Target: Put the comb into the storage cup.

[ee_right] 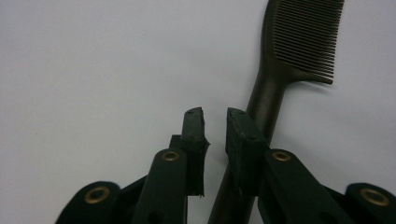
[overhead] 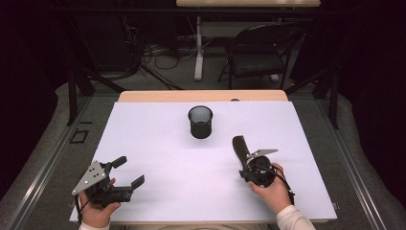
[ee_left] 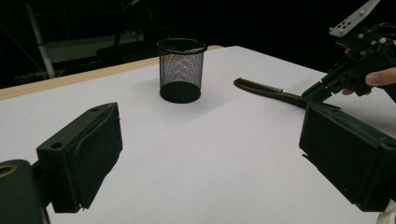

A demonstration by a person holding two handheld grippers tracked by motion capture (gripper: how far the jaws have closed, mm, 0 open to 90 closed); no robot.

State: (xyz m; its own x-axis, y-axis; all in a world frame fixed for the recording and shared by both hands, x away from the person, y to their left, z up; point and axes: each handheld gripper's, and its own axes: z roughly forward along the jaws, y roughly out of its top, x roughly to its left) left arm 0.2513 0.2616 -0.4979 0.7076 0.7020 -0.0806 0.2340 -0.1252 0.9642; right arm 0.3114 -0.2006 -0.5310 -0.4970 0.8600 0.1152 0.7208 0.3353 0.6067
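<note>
A black comb (overhead: 238,144) lies flat on the white table (overhead: 158,143), right of centre, its teeth end pointing away from me. In the right gripper view the comb (ee_right: 299,37) runs its handle back under my right gripper (ee_right: 215,114). The jaws stand a narrow gap apart, and the pads do not press on the handle. A black mesh cup (overhead: 200,122) stands upright past the table's middle. My left gripper (overhead: 129,171) rests at the near left, open wide with nothing between its pads. From there I see the cup (ee_left: 181,70), the comb (ee_left: 266,91) and the right gripper (ee_left: 322,91).
The table's wooden far edge (overhead: 201,96) shows beyond the white sheet. A black chair (overhead: 258,52) and a desk leg with cables stand on the floor behind. Dark floor drops away on both sides of the table.
</note>
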